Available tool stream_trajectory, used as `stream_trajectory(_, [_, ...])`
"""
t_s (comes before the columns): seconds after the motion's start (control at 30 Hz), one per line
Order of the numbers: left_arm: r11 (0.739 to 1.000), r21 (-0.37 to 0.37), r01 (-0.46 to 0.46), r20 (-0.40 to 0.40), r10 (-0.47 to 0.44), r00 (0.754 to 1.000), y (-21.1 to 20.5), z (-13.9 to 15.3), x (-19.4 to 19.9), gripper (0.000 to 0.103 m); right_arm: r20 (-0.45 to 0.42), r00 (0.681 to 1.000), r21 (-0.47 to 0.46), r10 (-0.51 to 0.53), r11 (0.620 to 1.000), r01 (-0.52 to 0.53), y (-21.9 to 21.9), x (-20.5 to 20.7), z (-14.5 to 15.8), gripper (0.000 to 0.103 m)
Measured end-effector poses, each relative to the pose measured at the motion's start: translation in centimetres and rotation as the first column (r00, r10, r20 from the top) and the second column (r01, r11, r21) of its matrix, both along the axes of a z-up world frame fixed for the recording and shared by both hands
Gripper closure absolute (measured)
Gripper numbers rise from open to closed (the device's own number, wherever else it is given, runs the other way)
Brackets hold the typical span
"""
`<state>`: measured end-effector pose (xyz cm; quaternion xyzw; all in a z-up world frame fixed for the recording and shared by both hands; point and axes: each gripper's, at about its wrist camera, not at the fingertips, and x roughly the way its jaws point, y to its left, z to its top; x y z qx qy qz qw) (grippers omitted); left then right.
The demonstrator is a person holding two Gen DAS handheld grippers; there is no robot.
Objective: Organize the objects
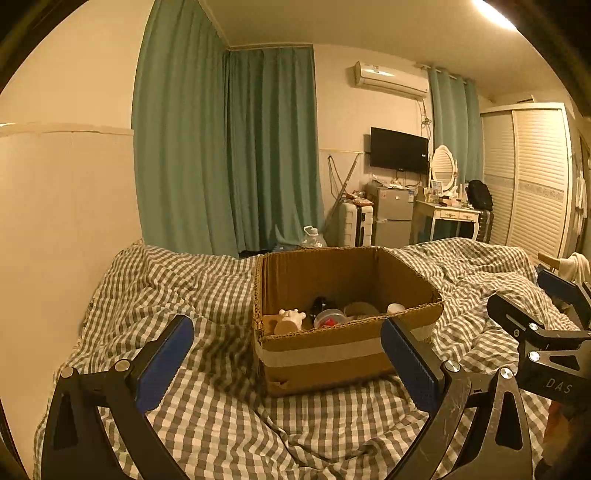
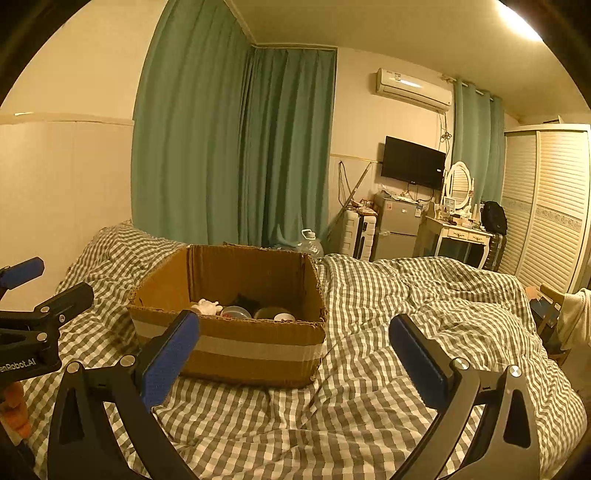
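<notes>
Both grippers, left (image 1: pixel 286 345) and right (image 2: pixel 293 343), jaws spread, face cardboard box (image 1: pixel 332 354).

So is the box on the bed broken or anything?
A bit. The cardboard box has a torn, dented bottom front corner and ragged rim edges, and it sits tilted on the rumpled checkered quilt.

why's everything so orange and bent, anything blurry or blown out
Left wrist view: warm yellow room light tints everything; the ceiling lamp is blown out at the top right; fisheye bends the curtains; the bedcover smears near the box. Right wrist view: same tint and lamp glare, dark round corners, wardrobe curved, box contents dim.
</notes>
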<state>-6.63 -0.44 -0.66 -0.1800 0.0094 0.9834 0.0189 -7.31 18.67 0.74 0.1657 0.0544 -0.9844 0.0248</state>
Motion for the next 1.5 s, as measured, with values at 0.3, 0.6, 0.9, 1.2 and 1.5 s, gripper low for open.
stream_trajectory(0.3, [1.0, 0.016, 0.0, 0.012, -0.001, 1.0, -0.3, -0.2, -0.2, 0.0, -0.001, 1.0, 0.01, 0.011, 1.0, -0.011, -0.3, 0.2, -0.1, 0.0])
stream_trajectory(0.6, [1.0, 0.016, 0.001, 0.014, -0.002, 1.0, -0.3, -0.3, -0.2, 0.0, -0.007, 1.0, -0.013, -0.005, 1.0, 0.005, 0.1, 0.2, -0.1, 0.0])
stream_trajectory(0.9, [1.0, 0.015, 0.005, 0.019, -0.005, 1.0, -0.1, -0.3, -0.2, 0.0, -0.006, 1.0, -0.016, -0.013, 1.0, 0.013, 0.4, 0.4, 0.1, 0.0])
stream_trajectory(1.2, [1.0, 0.014, -0.002, 0.022, 0.001, 1.0, -0.2, -0.4, -0.3, 0.0, 0.009, 1.0, -0.006, -0.006, 1.0, 0.006, -0.2, 0.2, 0.0, 0.0])
stream_trajectory(1.5, [1.0, 0.001, -0.004, 0.029, 0.004, 1.0, -0.2, -0.6, -0.4, 0.0, 0.021, 1.0, -0.001, 0.003, 1.0, -0.003, -0.6, -0.1, -0.4, 0.001])
